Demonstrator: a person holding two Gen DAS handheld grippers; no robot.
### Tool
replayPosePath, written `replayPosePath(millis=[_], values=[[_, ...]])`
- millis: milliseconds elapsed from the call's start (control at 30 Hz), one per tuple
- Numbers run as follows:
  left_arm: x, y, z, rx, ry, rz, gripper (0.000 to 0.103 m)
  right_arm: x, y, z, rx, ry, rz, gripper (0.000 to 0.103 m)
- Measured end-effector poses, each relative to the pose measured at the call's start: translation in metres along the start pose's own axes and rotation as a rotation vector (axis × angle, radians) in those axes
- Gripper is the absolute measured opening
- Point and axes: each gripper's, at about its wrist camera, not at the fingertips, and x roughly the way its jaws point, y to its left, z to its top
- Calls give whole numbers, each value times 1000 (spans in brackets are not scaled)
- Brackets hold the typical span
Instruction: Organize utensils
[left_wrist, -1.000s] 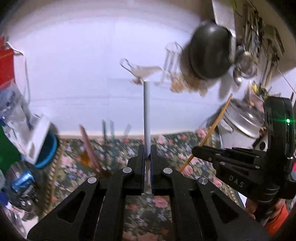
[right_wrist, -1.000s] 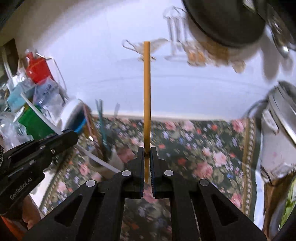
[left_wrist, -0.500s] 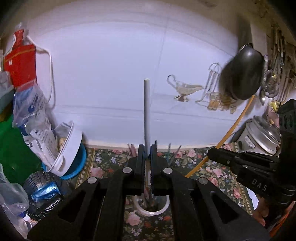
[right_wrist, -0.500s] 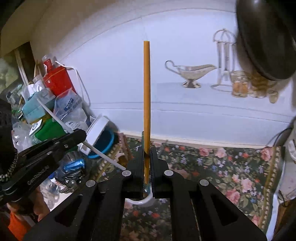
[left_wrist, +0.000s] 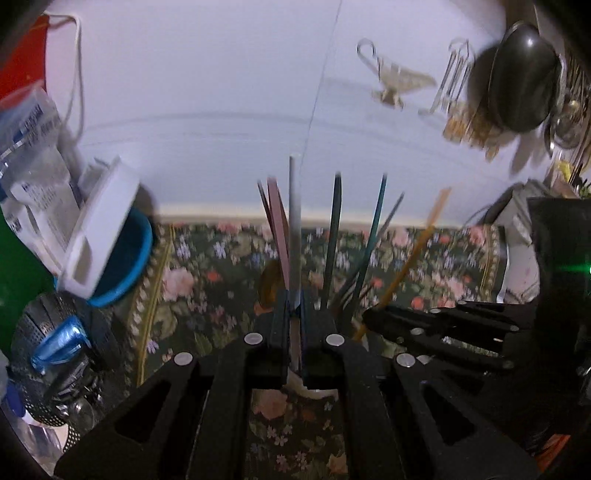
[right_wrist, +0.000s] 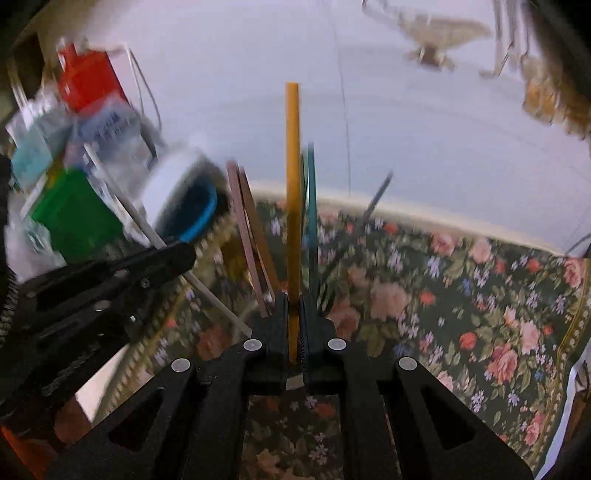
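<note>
My left gripper (left_wrist: 294, 314) is shut on a pale grey stick (left_wrist: 294, 221) that stands upright between its fingers. Just beyond and under the fingertips sits a white cup (left_wrist: 314, 393) with several sticks in it: pink (left_wrist: 277, 225), dark green (left_wrist: 334, 236), teal (left_wrist: 373, 236). My right gripper (right_wrist: 293, 306) is shut on a yellow stick (right_wrist: 292, 184), also upright, right above the same cup (right_wrist: 293, 382), whose rim barely shows. Each gripper appears in the other's view: the right gripper (left_wrist: 369, 317) with its yellow stick (left_wrist: 413, 258), the left gripper (right_wrist: 184, 254) with its pale stick (right_wrist: 210, 295).
A floral cloth (right_wrist: 461, 295) covers the counter. At the left stand a blue bowl (left_wrist: 136, 258) with a white tub, a green box (right_wrist: 74, 210), a red carton (right_wrist: 88, 81) and bags. A dark pan (left_wrist: 521, 96) hangs at the upper right beside a gravy boat (left_wrist: 399, 83).
Both grippers have come down and closer to the white cup, still holding their sticks. The sticks in the cup now rise just past the fingertips.
</note>
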Motion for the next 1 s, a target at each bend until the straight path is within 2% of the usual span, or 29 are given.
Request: replayPosePath(millis=[133,267,333,467,700,867,967,1000], values=[[-1,-6,-9,0,10,29,3,8,1,-14,-29,67,57,6],[-23,-16,-15,-14,-25,61,4,-16,2,-20,-75,38,70,9],[-39,-22,-16,-23,-58,76,6,-32,2,-20,-84,7,77,13],[-83,-34,-19,-40,-141,86,8,-85,0,-20,-109,-92,87,13],[-180,-61,-26,6,-318,52,11,-187,4,-31,-145,-320,95,13],[-244,-72,-46,69,-452,30,26,-251,20,-55,-159,-476,91,14],[-274,-73,-63,98,-499,14,45,-273,35,-73,-167,-540,78,33],[-282,-73,-69,106,-511,13,57,-280,41,-80,-167,-566,69,45]])
